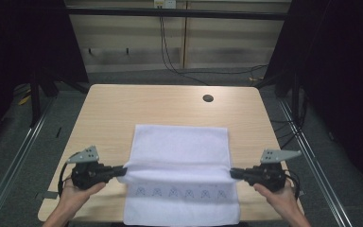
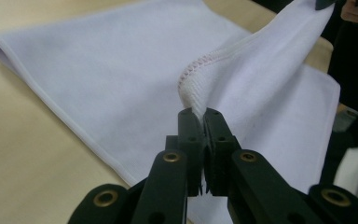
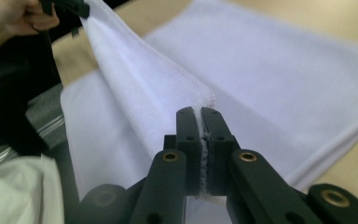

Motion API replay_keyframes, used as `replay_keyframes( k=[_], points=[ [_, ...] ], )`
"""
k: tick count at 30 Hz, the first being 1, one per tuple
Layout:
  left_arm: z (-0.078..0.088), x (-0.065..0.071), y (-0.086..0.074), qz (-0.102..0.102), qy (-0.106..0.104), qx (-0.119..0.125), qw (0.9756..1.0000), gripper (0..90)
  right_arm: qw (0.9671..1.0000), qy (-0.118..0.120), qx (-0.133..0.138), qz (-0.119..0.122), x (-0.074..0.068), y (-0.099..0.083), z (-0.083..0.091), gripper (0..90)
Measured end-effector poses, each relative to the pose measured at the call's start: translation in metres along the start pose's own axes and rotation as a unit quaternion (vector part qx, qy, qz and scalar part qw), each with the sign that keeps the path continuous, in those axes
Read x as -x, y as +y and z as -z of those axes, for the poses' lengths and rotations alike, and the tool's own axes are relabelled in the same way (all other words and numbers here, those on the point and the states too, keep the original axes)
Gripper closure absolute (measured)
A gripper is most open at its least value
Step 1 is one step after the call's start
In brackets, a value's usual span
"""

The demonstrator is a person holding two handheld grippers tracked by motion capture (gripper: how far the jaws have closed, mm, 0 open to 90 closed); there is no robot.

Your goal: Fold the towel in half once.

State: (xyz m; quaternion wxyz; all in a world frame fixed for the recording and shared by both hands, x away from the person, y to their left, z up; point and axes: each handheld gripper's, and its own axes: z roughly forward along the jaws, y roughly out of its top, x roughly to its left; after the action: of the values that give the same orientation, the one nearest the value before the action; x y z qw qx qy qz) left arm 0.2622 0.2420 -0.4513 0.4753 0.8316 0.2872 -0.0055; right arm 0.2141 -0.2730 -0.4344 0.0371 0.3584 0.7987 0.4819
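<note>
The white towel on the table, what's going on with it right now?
A person is folding the white towel on the wooden table. The left hand-held gripper and the right hand-held gripper are each shut on a corner of one hemmed edge, lifted and stretched between them above the rest of the cloth, which lies flat. The fold is not yet laid down.

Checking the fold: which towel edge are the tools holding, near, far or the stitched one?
The stitched edge, lifted mid-towel between left tool and right tool; the others lie flat.
</note>
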Motion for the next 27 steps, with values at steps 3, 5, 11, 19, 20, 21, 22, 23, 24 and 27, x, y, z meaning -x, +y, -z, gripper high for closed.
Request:
replay_keyframes(
  k=[3,5,11,19,20,21,22,23,24,27],
  points=[
    [-0.005,0.005,-0.010,-0.003,-0.010,-0.022,0.9997,87.0,0.9997,-0.002,-0.023,-0.008,-0.003,-0.016,-0.007,86.4],
    [-0.006,0.013,-0.019,-0.007,-0.028,-0.032,0.9991,86.7,0.9981,0.001,-0.060,-0.013,-0.011,-0.028,-0.012,85.3],
    [0.003,0.040,-0.041,-0.040,-0.058,-0.054,0.9961,82.1,0.9939,0.016,-0.108,-0.007,-0.030,-0.049,-0.002,77.2],
    [0.017,0.047,-0.038,-0.057,-0.094,-0.048,0.9928,70.8,0.9957,0.016,-0.087,-0.027,-0.032,-0.058,0.021,68.3],
    [0.017,0.040,-0.034,-0.050,-0.084,-0.043,0.9943,70.2,0.9975,0.007,-0.064,-0.030,-0.026,-0.057,0.021,67.8],
    [0.017,0.040,-0.034,-0.050,-0.084,-0.043,0.9943,69.8,0.9980,0.009,-0.055,-0.029,-0.023,-0.055,0.019,67.4],
    [0.014,0.030,-0.029,-0.038,-0.067,-0.030,0.9966,69.4,0.9986,0.003,-0.045,-0.027,-0.020,-0.052,0.017,67.1],
    [0.011,0.024,-0.026,-0.033,-0.052,-0.022,0.9979,69.4,0.9990,0.003,-0.035,-0.026,-0.017,-0.048,0.015,67.3],
    [0.007,0.019,-0.022,-0.019,-0.043,-0.014,0.9988,69.4,0.9991,0.003,-0.032,-0.027,-0.014,-0.044,0.013,67.4],
    [-0.015,0.000,-0.009,-0.010,-0.017,-0.022,0.9996,69.1,0.9997,-0.007,-0.020,-0.012,-0.004,-0.029,0.001,66.7]
  ],
)
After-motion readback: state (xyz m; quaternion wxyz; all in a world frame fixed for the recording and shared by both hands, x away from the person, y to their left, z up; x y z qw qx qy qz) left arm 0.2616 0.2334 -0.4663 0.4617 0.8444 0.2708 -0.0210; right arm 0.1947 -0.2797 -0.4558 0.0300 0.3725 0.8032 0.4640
